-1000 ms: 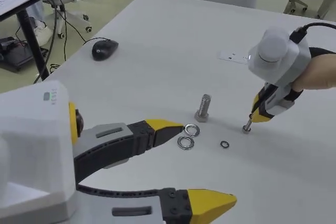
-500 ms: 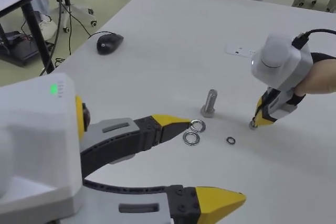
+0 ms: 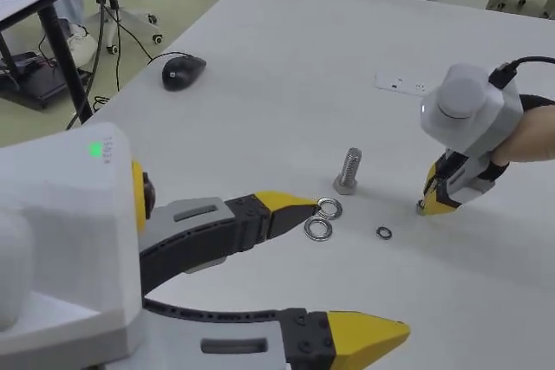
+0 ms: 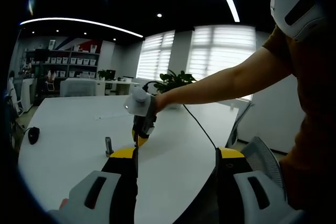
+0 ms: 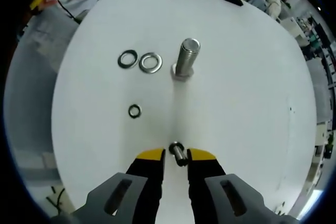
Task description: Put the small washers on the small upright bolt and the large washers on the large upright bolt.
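The large bolt (image 3: 349,171) (image 5: 185,57) stands upright mid-table. Two large washers (image 3: 329,209) (image 3: 317,230) lie flat just left of it, also visible in the right gripper view (image 5: 150,62) (image 5: 127,59). One small washer (image 3: 384,232) (image 5: 135,111) lies loose on the table. My right gripper (image 3: 434,205) (image 5: 177,155) is down over the small upright bolt (image 5: 179,157), its jaws nearly closed, with a small ring at the bolt's top between the tips. My left gripper (image 3: 334,270) (image 4: 176,156) hangs open near the camera, nothing between its jaws.
A black mouse (image 3: 184,70) lies far left on the white table (image 3: 286,67). A white label (image 3: 401,86) lies at the back right. A desk with cables and chairs (image 3: 61,32) stands beyond the left edge. The person's outstretched arm (image 4: 220,85) crosses the left gripper view.
My right gripper has come down from just above the small bolt to sit around it. The left gripper has kept its place. The head camera has shifted a little.
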Tool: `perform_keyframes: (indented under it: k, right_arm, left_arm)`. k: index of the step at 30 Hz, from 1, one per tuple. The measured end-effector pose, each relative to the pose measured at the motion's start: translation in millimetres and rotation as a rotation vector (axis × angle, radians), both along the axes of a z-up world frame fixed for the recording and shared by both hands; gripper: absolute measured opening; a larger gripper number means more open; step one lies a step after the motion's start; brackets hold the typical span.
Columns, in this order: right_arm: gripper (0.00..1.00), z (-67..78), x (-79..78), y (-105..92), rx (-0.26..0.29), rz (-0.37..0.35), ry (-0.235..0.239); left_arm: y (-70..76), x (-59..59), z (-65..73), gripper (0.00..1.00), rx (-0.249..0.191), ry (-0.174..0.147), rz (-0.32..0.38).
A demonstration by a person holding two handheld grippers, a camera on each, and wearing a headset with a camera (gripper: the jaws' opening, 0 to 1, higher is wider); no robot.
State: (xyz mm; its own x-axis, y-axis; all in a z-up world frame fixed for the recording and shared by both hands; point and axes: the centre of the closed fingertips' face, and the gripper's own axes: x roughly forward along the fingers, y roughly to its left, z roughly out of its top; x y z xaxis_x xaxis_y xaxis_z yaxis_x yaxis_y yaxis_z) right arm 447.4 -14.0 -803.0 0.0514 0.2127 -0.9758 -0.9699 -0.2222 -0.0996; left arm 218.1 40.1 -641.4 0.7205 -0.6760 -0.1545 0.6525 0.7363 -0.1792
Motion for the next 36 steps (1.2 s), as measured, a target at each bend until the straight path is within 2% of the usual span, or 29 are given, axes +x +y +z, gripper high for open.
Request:
perform_keyframes:
  k: [7,11,12,14,16,21,25,29,34,36]
  right_arm:
    - [0.19,20.7,-7.1,-12.8,0.012,-0.016,-0.03]
    - [0.18,28.9,-13.8,-24.4,0.022,-0.048,-0.027]
    - [0.18,30.4,-16.3,-29.0,0.021,-0.059,-0.026]
    - [0.18,32.9,-22.4,-36.6,0.016,-0.069,-0.025]
    - [0.18,35.3,-29.1,-41.7,0.016,-0.078,-0.025]
    - [0.18,35.3,-50.5,-47.4,0.013,-0.09,-0.003]
    - [0.18,32.8,-68.8,-42.2,0.013,-0.074,0.011]
    - [0.18,33.6,-80.3,-30.0,0.027,-0.044,0.014]
    - [0.18,28.4,-78.6,-11.8,0.039,-0.011,0.004]
    - [0.18,26.5,-75.0,-1.4,0.058,-0.002,-0.01]
  left_arm:
    - [-2.2,-2.5,3.8,0.59,0.012,-0.01,-0.007]
    - [-4.8,-6.0,3.2,0.59,0.013,-0.01,-0.015]
    - [-5.5,-7.5,1.4,0.59,0.017,-0.002,-0.017]
    - [-6.8,-11.2,2.8,0.59,0.029,-0.012,-0.018]
    - [-7.6,-14.0,8.3,0.59,0.015,-0.027,-0.02]
    - [-11.2,-19.2,14.2,0.59,0.029,-0.046,-0.031]
    - [-11.4,-22.9,21.1,0.59,0.031,-0.069,-0.03]
    - [-9.3,-27.0,27.3,0.59,0.03,-0.088,-0.019]
    - [-1.8,-31.7,26.2,0.59,0.045,-0.092,0.004]
    - [1.6,-32.7,27.2,0.59,0.034,-0.095,0.017]
